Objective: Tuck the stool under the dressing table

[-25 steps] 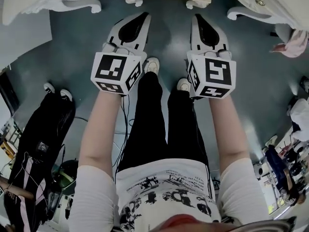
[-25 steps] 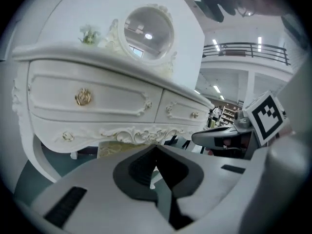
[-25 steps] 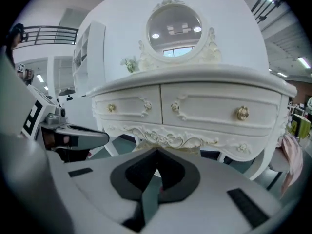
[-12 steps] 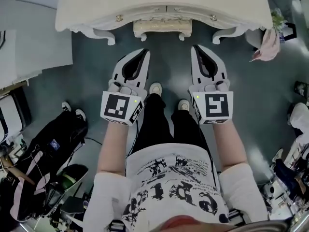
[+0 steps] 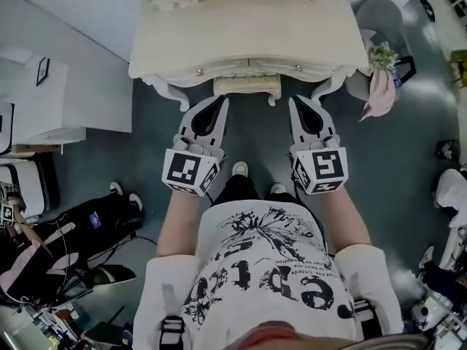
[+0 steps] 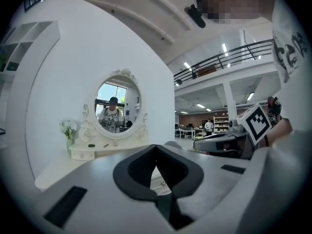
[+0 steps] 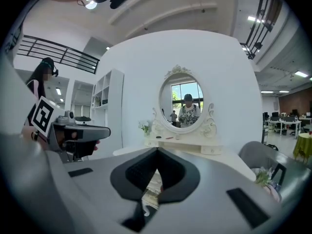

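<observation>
left gripper, centre-left, has its jaws pressed together on nothing. the stool, upper centre, sits mostly under the dressing table, with only its front edge showing. right gripper, centre-right, is likewise closed and empty. the tuck looks done, so the best move is to back straight away, clear of the curved legs. compared with half a second ago, the table looks smaller and more of its top shows

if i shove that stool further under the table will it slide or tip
Probably slides rather than tips: the floor looks smooth and glossy, and the stool sits low on carved legs. It looks rigid, likely painted wood, so it should move as one piece. Mostly hidden under the dressing table, so its weight is a guess.
</observation>
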